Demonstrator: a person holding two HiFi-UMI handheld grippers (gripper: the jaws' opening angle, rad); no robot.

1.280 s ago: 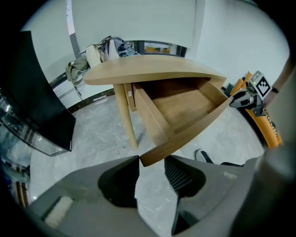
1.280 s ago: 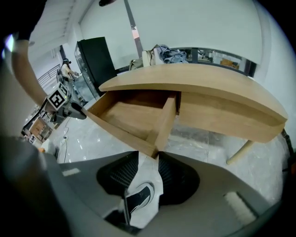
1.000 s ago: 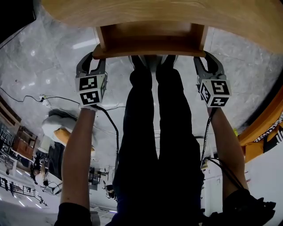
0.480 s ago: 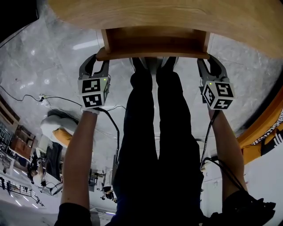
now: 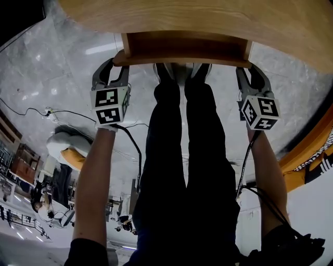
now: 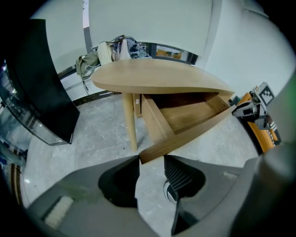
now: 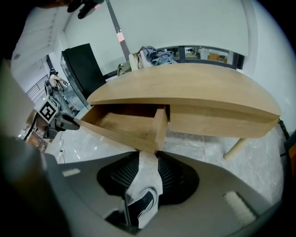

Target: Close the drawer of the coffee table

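The wooden coffee table (image 5: 208, 15) has its drawer (image 5: 184, 49) pulled out toward me, and the inside looks empty. My left gripper (image 5: 115, 62) is at the left end of the drawer front, my right gripper (image 5: 248, 67) at the right end. In the left gripper view the front's corner (image 6: 152, 152) fills the gap between the tips of the left gripper (image 6: 151, 159). In the right gripper view the other corner (image 7: 150, 146) sits the same way in the right gripper (image 7: 148, 155). Each gripper also shows in the other's view, the right gripper (image 6: 252, 109) and the left gripper (image 7: 58, 120).
My legs (image 5: 184, 156) and shoes (image 5: 179, 70) stand just under the drawer front on the marble floor. A black cabinet (image 6: 46, 88) is left of the table, with a round table leg (image 6: 129, 120) near the drawer. Cables (image 5: 31, 111) trail on the floor, and orange-wood furniture (image 5: 312, 145) is at right.
The drawer front and both grippers have shifted slightly up in the head view, toward the table, and a little less of the drawer shows.
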